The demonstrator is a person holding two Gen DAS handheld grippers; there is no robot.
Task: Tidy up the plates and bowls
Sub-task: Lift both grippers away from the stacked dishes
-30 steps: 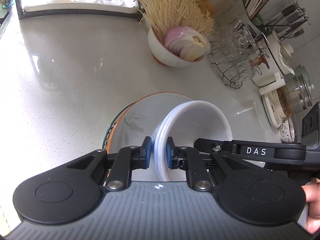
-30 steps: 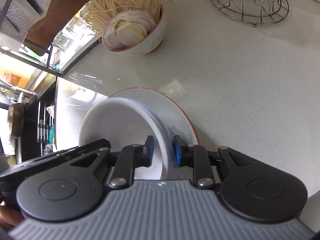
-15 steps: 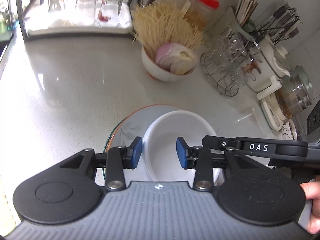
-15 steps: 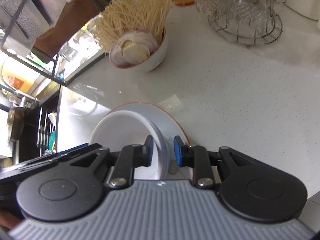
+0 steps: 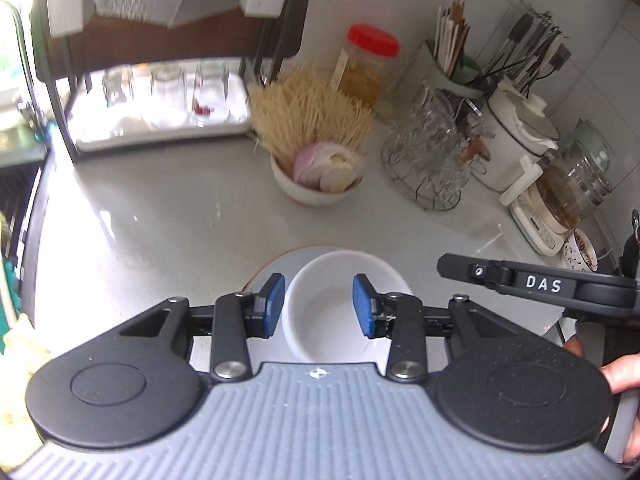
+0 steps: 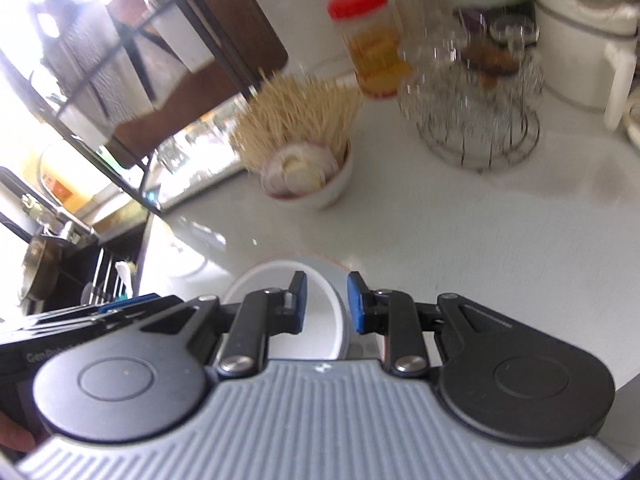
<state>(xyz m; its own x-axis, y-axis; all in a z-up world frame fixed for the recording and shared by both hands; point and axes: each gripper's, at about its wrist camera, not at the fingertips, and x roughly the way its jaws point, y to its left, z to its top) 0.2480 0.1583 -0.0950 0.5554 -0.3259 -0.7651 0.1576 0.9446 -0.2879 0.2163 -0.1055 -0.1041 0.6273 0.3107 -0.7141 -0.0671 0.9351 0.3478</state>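
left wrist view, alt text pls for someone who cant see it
A hand-held gripper hangs open above a white bowl that sits on a plate on a pale kitchen counter. Behind stand a bowl of noodles and sliced onion, a wire rack of glasses and a red-lidded jar.

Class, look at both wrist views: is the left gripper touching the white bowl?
Apart. In the left wrist view, the left gripper stands open above the white bowl, its blue pads clear of the rim.

My left gripper (image 5: pixel 319 304) hung with jaws apart over the white bowl (image 5: pixel 340 304) sitting on the plate (image 5: pixel 268 276).
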